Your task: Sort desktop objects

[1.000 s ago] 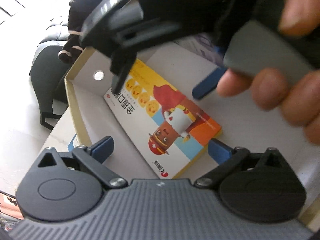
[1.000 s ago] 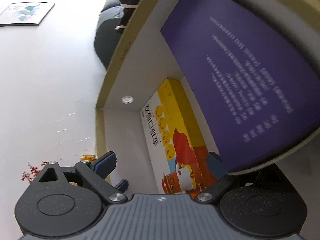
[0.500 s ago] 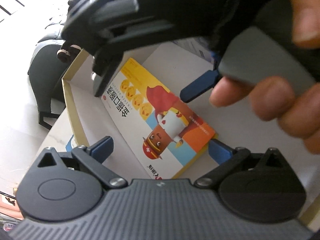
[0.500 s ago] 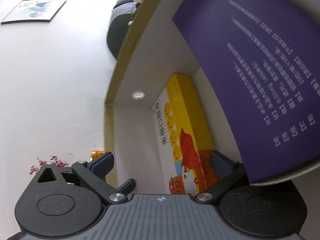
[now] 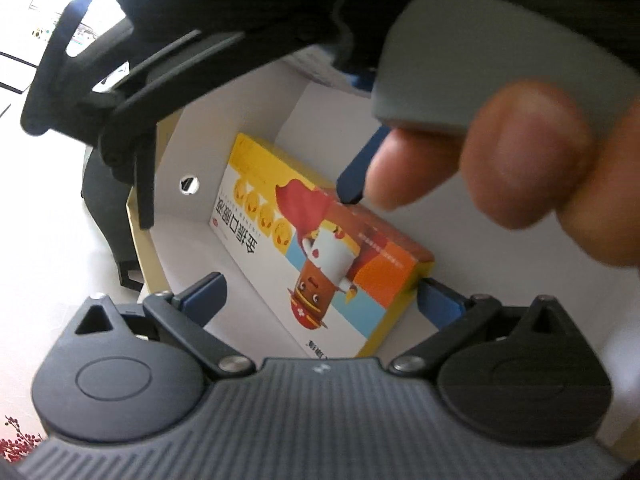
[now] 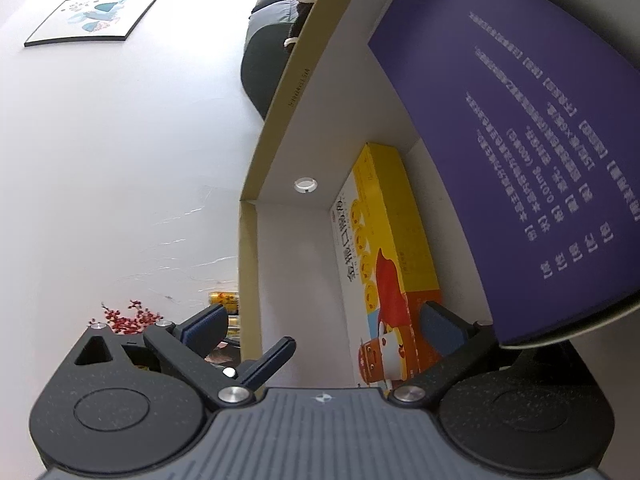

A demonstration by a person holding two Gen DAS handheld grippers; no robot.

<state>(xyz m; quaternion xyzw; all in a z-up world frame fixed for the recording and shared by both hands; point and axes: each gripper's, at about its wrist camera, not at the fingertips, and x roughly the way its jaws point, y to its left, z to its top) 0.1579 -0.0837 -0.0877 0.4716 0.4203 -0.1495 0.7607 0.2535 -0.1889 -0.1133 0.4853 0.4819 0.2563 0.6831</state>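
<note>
Two grippers worked inside one white cardboard box (image 5: pixel 248 112). The left gripper (image 5: pixel 320 300) stood spread wide, its blue fingers (image 5: pixel 204 296) straddling the yellow carton (image 5: pixel 320 256) lying flat on the box floor. The right gripper (image 6: pixel 324 324) gaped too, having just widened, the purple box (image 6: pixel 520 152) beyond its right finger

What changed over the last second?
The right tongs have just been opening. The tray wall and the yellow box lie in their gap, and nothing looks gripped. The purple box has shifted toward the right of the right wrist view. The left tongs have come down closer over the yellow box. Unchanged: the yellow box lies flat in the tray and the left tongs are open.
</note>
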